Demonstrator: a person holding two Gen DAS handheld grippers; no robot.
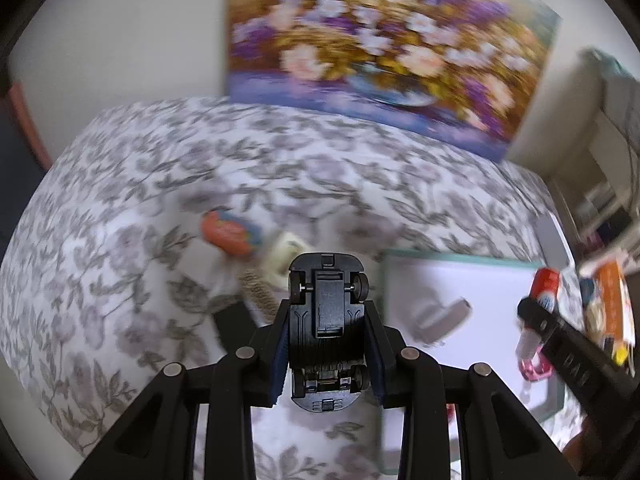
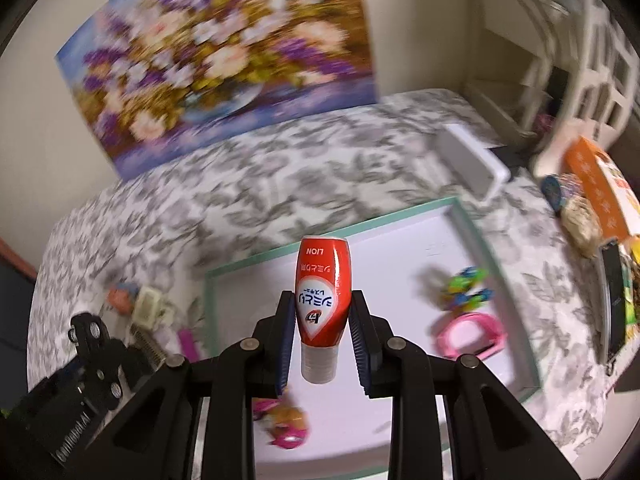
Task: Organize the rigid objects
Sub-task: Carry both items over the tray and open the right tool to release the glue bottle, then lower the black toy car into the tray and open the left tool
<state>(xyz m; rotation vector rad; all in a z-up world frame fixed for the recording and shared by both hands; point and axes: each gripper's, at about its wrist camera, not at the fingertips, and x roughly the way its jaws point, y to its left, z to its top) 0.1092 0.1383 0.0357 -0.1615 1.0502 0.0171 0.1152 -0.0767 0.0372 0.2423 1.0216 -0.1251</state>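
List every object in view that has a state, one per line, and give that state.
left hand-held gripper: shut on the toy car
toy car: held, underside up, wheels showing
right hand-held gripper: shut on the red bottle
red bottle: held off the tray, clear cap toward the camera
tray: lying flat on the floral cloth, holding toys
pink ring: lying in the tray

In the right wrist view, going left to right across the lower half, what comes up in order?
Black toy car in the left gripper → red bottle in the right gripper → pink ring on the white tray → orange box.
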